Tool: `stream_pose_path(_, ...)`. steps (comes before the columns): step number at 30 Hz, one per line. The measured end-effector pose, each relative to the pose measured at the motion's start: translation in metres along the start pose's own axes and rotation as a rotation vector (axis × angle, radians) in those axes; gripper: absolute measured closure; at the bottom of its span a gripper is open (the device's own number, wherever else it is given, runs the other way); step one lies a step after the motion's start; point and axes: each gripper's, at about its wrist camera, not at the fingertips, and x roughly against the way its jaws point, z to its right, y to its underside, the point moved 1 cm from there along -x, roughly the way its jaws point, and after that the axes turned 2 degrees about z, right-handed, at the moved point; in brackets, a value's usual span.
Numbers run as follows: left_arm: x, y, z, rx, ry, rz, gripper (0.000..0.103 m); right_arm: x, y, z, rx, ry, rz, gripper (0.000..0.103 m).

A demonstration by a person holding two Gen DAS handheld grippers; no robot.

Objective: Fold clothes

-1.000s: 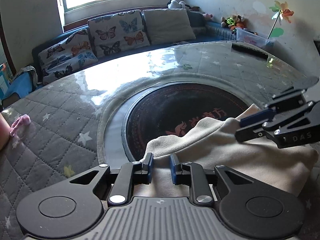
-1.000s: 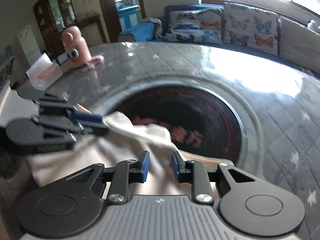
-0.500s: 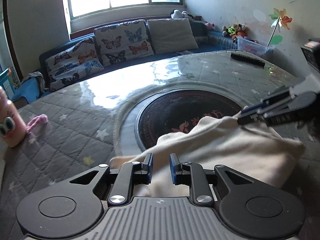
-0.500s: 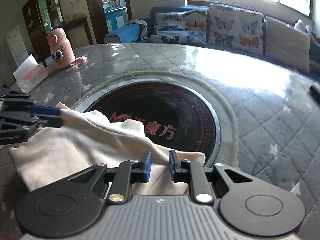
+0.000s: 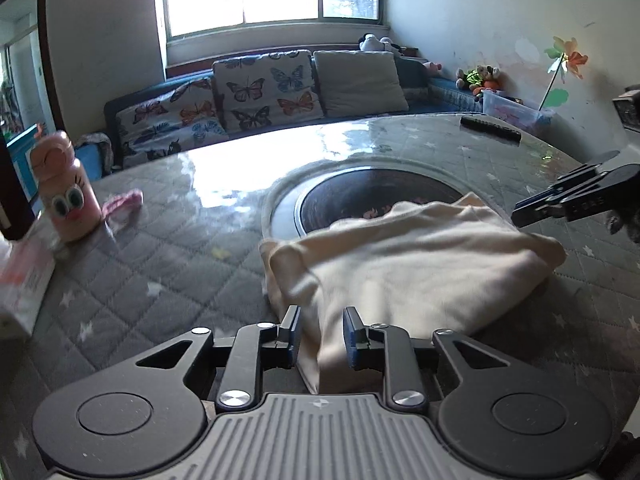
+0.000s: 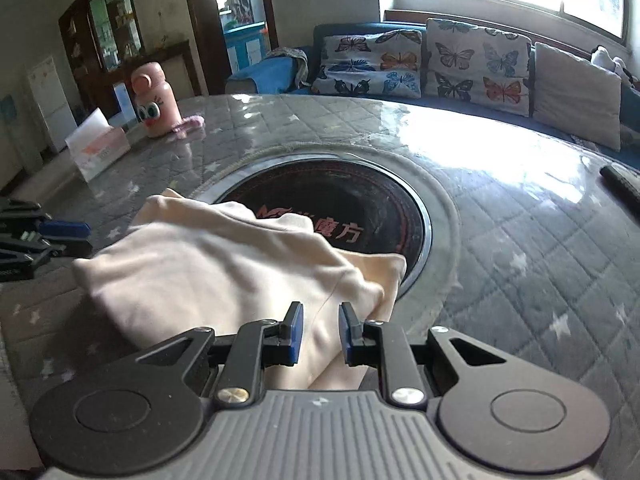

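A large round table [image 5: 168,280] covered in grey quilted cloth with pale stars under a glossy clear sheet fills both views, and a round black glass plate with red lettering [image 6: 360,216] is set into its middle. On the near part of the table lies the cream-coloured soft garment [image 5: 408,264], folded into a thick, roughly rectangular bundle with rounded, puffy edges and shallow creases; its far edge overlaps the rim of the black plate, and one corner at the left of the left wrist view is turned under into a small roll. The left gripper [image 5: 320,334] has its blue-padded fingers a little apart with a hanging fold of the cream cloth between them, the pads not clearly pressing it. The right gripper [image 6: 320,334] stands the same way at the opposite end of the bundle, jaws parted with cloth running between them. At the far left of the table stands a pink bottle with cartoon eyes [image 6: 155,100], a small pink knitted piece [image 6: 190,123] just beside it, and a white and pink tissue box [image 6: 98,148] nearer. A black remote control [image 5: 490,130] lies far right.
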Motion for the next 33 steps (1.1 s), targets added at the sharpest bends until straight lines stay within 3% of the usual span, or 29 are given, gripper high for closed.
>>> stream_pose_path(9,-0.007,0.021,0.000,0.016,-0.029,-0.052,0.076,0.001,0.027,-0.008,0.024,0.000,-0.036,0.084)
stream_pose_path(21,0.004,0.003,0.007,-0.007,-0.032,0.002,0.075,0.025,0.029,0.023,-0.086,0.018,0.020,0.084)
stream_pose_path(33,-0.026,-0.002,0.032,-0.042,0.020,-0.029,0.069,-0.011,0.029,0.025,-0.189,-0.085,-0.014,0.084)
